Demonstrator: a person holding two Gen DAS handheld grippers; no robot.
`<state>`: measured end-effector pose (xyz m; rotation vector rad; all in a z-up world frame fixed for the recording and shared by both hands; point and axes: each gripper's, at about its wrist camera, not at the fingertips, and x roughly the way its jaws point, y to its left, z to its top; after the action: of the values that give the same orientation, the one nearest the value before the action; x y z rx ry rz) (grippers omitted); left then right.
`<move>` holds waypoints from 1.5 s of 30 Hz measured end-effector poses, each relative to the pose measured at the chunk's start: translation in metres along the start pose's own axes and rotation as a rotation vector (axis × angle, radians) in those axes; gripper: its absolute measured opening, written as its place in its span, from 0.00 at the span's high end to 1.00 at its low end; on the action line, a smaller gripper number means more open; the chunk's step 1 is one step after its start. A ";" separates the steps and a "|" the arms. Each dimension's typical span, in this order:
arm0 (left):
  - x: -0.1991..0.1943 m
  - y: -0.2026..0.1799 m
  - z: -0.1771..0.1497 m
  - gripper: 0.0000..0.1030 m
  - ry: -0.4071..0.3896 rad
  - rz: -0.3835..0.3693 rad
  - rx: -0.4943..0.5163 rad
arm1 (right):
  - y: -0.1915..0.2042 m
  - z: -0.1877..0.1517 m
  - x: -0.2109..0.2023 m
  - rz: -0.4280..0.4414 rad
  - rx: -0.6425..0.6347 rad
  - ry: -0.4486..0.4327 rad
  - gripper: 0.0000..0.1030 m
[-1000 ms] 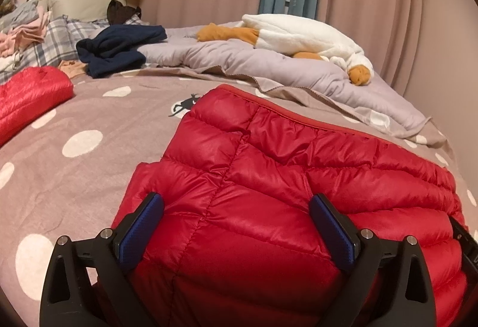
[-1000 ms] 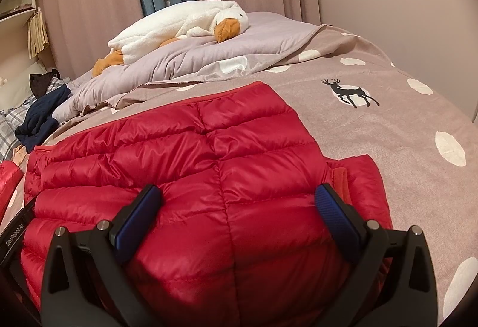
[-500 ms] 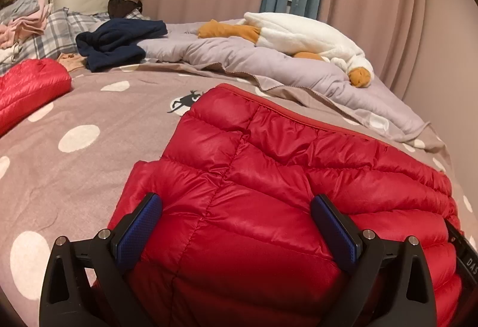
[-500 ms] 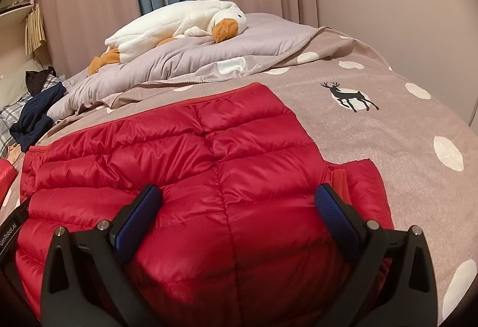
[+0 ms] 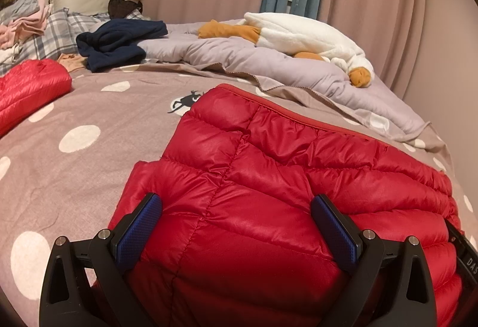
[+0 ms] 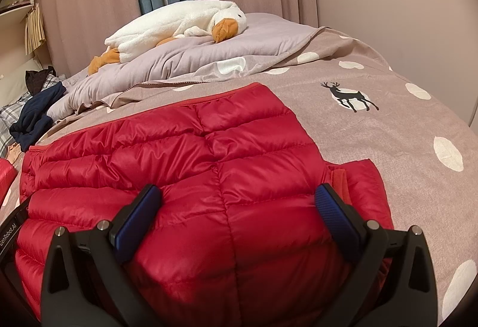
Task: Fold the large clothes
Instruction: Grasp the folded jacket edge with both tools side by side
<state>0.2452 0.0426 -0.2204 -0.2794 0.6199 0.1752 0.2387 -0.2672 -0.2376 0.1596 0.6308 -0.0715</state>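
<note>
Jacket: red down jacket (image 5: 269, 207) lies part-folded on the bed (image 5: 74, 171), long axis running left to right
Left gripper (image 5: 236, 225): jaws apart, over the near left end
Right gripper (image 6: 239, 216): jaws apart, over the near right end, equally close

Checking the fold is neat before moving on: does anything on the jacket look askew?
Yes: on the red puffer jacket, a flap sticks out past the folded block's right edge, showing its lining; the fold isn't square.
</note>
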 end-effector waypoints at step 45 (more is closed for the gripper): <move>-0.027 -0.008 -0.011 0.12 -0.055 0.034 0.013 | 0.052 -0.012 -0.015 0.067 -0.152 -0.026 0.00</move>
<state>0.2201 0.0295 -0.2113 -0.2510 0.5713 0.2105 0.2250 -0.2135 -0.2317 0.0333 0.6016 0.0391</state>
